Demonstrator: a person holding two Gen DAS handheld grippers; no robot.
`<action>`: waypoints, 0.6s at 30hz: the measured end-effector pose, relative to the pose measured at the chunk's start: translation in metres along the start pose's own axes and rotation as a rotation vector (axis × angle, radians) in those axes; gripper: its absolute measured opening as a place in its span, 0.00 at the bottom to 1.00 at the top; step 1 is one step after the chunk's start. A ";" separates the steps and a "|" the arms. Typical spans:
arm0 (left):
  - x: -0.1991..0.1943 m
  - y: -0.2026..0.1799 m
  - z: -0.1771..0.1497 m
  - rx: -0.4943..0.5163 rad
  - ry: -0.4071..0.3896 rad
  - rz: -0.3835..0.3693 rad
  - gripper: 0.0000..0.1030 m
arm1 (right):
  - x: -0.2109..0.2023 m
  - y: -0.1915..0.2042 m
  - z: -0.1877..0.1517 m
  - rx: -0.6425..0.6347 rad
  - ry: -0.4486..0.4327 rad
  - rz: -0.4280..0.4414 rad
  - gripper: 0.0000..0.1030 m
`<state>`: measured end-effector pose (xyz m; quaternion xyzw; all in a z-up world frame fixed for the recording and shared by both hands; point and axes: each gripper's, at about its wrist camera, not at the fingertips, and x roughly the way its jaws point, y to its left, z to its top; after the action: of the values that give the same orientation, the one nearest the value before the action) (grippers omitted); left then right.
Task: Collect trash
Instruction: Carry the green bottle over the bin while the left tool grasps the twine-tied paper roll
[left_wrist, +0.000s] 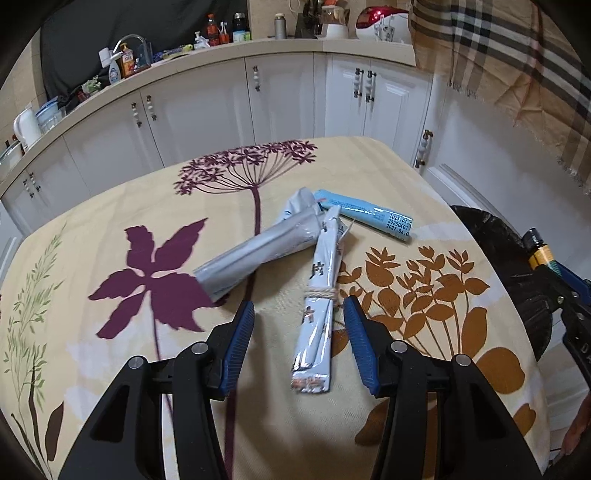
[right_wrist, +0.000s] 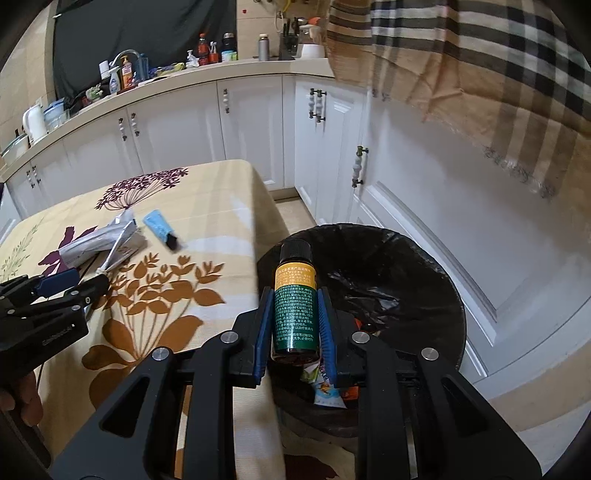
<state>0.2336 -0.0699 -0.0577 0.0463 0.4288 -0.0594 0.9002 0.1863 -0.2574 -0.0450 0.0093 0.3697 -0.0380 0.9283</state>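
Over the bin (right_wrist: 424, 258), right jaws pinch the bottle (right_wrist: 294, 302), cap pointing forward.

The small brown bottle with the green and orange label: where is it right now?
In the right wrist view the bottle is clamped between the right gripper pads, above the near rim of the black-lined trash bin beside the table.

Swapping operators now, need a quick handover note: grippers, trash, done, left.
Right hand-held gripper: shut on the small brown glass bottle with green-yellow label, over the black-lined trash bin; bottle not yet dropped.
Left hand-held gripper: open, jaws either side of the string-tied pale blue sachet.
Also on the table: grey foil packet, light blue sachet.
Bin already holds some wrappers.
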 end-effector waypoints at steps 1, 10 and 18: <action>0.002 -0.001 0.001 0.002 0.005 0.001 0.49 | 0.001 -0.003 0.000 0.004 0.000 0.000 0.22; 0.006 -0.003 0.003 0.008 0.007 -0.003 0.34 | 0.004 -0.010 0.002 0.020 -0.007 0.009 0.22; 0.001 -0.004 -0.002 0.016 -0.003 0.000 0.18 | 0.003 -0.011 0.002 0.020 -0.011 0.007 0.22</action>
<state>0.2321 -0.0739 -0.0601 0.0535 0.4271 -0.0629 0.9004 0.1884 -0.2683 -0.0455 0.0198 0.3641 -0.0383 0.9303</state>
